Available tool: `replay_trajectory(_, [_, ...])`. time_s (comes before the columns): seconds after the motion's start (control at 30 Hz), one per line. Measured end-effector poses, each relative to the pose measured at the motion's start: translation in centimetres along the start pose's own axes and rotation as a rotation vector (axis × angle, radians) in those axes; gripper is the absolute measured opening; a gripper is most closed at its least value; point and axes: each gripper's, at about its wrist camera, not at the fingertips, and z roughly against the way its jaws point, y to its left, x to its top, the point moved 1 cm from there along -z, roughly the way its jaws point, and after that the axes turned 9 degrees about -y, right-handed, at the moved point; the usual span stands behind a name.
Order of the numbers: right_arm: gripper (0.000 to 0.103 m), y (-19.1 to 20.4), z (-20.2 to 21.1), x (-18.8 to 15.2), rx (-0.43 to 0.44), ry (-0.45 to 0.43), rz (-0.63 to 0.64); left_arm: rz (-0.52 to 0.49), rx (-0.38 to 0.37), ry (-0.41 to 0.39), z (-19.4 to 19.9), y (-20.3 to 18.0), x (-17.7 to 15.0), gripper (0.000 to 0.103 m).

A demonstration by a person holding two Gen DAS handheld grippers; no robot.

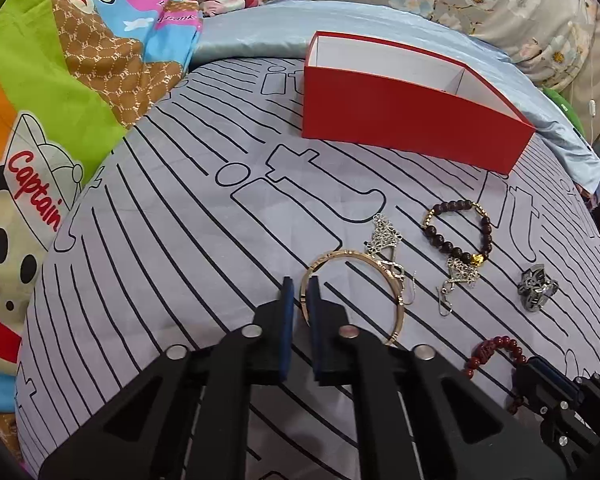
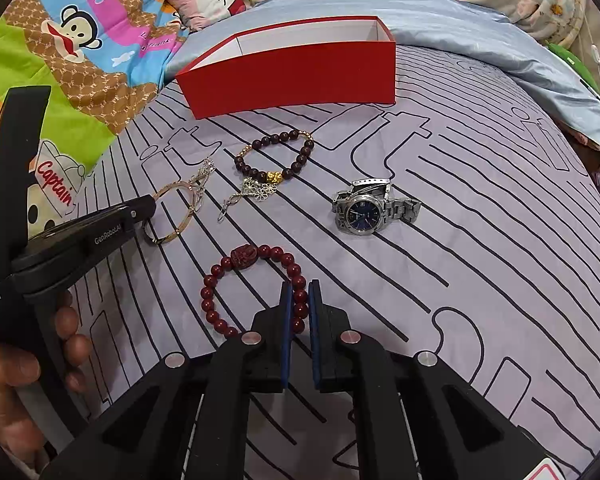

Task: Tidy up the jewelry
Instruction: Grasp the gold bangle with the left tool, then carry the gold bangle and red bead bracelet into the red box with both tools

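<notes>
On the striped bedsheet (image 1: 180,240), we had our left gripper (image 1: 300,286) clamped on the gold bangle (image 1: 380,268) — our right gripper (image 2: 300,290) pinching the red bead bracelet (image 2: 236,256).

The left gripper (image 1: 300,286) points steeply downward with its blue-padded jaws drawn close together. The right gripper (image 2: 301,290) angles down likewise, jaws nearly together. A hand (image 2: 24,372) wraps the left gripper's handle.
</notes>
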Motion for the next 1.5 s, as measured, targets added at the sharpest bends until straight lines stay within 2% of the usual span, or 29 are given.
replay_trajectory(0.17, [0.007,-0.2,0.7,0.2,0.006,-0.007,-0.01,0.005,-0.033,0.013,0.6,-0.2,-0.1,0.003])
replay_trajectory(0.4, [0.007,-0.3,3.0,1.3,0.017,-0.058,-0.021,-0.013,-0.069,-0.012,3.4,-1.1,0.5,0.003])
replay_trajectory(0.87, [0.007,-0.6,7.2,5.0,0.02,-0.169,-0.022,-0.033,-0.112,-0.11,9.4,-2.7,4.3,0.003])
replay_trajectory(1.5, [0.007,-0.1,7.5,10.2,0.025,-0.255,-0.005,-0.049,-0.088,-0.15,8.9,-3.8,8.5,0.003])
